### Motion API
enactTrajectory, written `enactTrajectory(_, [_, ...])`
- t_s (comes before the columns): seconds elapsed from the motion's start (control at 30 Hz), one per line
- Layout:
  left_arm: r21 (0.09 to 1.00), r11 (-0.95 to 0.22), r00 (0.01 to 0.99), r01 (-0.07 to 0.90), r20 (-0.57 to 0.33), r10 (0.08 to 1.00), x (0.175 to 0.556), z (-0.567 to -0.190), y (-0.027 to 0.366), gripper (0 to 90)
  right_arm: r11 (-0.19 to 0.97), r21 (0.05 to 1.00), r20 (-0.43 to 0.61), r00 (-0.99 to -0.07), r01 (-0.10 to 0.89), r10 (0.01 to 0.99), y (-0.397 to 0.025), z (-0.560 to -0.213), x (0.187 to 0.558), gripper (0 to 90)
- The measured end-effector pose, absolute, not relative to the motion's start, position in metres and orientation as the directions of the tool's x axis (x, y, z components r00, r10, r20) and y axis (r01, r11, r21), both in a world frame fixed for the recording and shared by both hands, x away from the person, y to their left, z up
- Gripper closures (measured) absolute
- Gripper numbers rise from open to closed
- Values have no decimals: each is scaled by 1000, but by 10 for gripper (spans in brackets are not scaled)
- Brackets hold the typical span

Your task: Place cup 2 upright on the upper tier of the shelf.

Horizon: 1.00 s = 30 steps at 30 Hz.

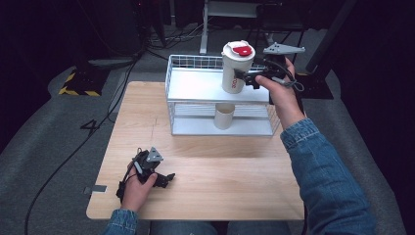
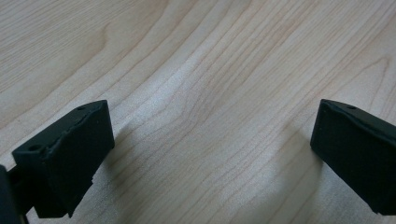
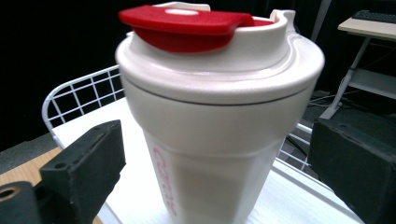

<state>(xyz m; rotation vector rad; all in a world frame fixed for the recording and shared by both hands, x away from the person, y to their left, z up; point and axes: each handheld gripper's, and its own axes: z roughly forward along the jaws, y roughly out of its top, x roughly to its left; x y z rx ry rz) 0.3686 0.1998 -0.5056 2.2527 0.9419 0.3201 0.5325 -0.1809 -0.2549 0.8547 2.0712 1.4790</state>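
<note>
Placement of the tumbler (image 1: 236,67) on the top shelf of the wire rack (image 1: 195,63) appears to be at or near its final stage. In the high view the tumbler stands upright on the white top shelf, toward the right rear corner, with the right gripper (image 1: 247,77) at its side. In the right gripper view (image 3: 219,154) the jaws stand on either side of the tumbler body with visible gaps, so the gripper is open around the tumbler and not clamped on it. Whether this is a release or an approach cannot be determined from the pictures. Remaining work, by judgement: either withdraw the gripper clear of the rack, or close on the body and lift.

The left gripper (image 1: 164,178) rests low over the wooden surface (image 1: 220,186) near the front left, well apart from the rack. In the left gripper view (image 2: 205,149) its jaws are spread wide with bare wood between them; it holds nothing.

Tumbler description: cream-white body, tapering toward the base, with a wide white lid (image 3: 219,70) and a red flip tab (image 3: 187,25) on top. Red lettering (image 3: 166,182) runs down one side; it is not legible. The lid appears fully seated.

A second, plain beige cup (image 1: 224,116) stands on the lower shelf of the rack, directly below the tumbler.
</note>
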Motion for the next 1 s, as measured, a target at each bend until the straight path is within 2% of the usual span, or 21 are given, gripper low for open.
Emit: enactTrajectory(1.0, [661,-509,693,551,-24,720,360,-505,209,3,259,942,-10,-756,212,655,-237,-247,457,72])
